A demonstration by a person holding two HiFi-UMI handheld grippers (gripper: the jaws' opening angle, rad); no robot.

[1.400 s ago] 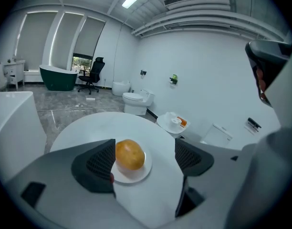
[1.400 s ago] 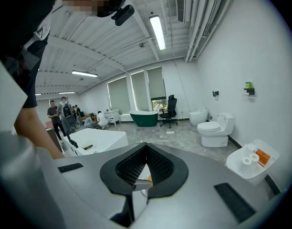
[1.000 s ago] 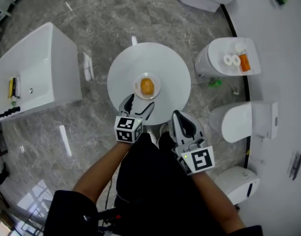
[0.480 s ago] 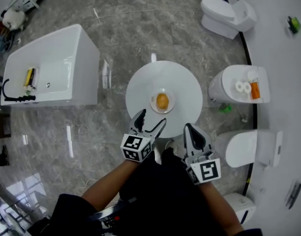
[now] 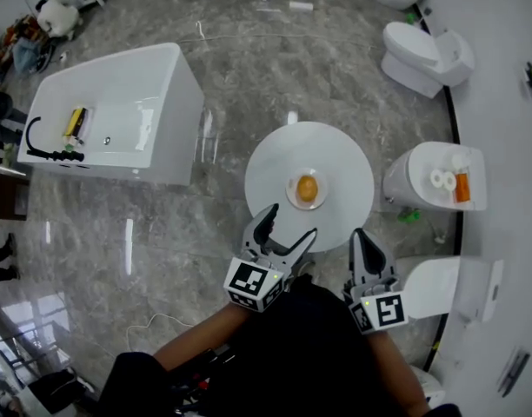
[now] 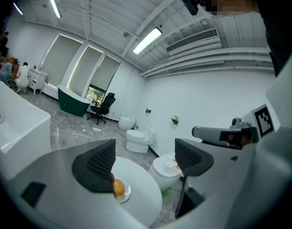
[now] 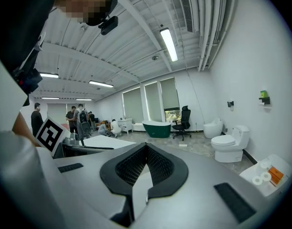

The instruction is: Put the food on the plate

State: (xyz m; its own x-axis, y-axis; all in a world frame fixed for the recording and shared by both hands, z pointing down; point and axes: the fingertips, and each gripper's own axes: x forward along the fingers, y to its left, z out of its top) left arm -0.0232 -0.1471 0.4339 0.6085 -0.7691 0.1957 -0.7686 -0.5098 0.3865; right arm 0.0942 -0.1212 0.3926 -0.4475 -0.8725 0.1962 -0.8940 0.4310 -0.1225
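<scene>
White round table [image 5: 337, 158] holds plate [image 5: 290, 190]; food [image 5: 307, 188] lies lengthwise away from person.

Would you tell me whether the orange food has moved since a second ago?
No; the food still sits on the plate in the middle of the round table.

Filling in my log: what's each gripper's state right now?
Left gripper: open, holding nothing.
Right gripper: shut, holding nothing.

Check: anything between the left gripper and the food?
Nothing visible. The left gripper, jaws apart, hangs at the near edge of the round table; only bare tabletop lies between it and the orange food, already on the plate.
</scene>
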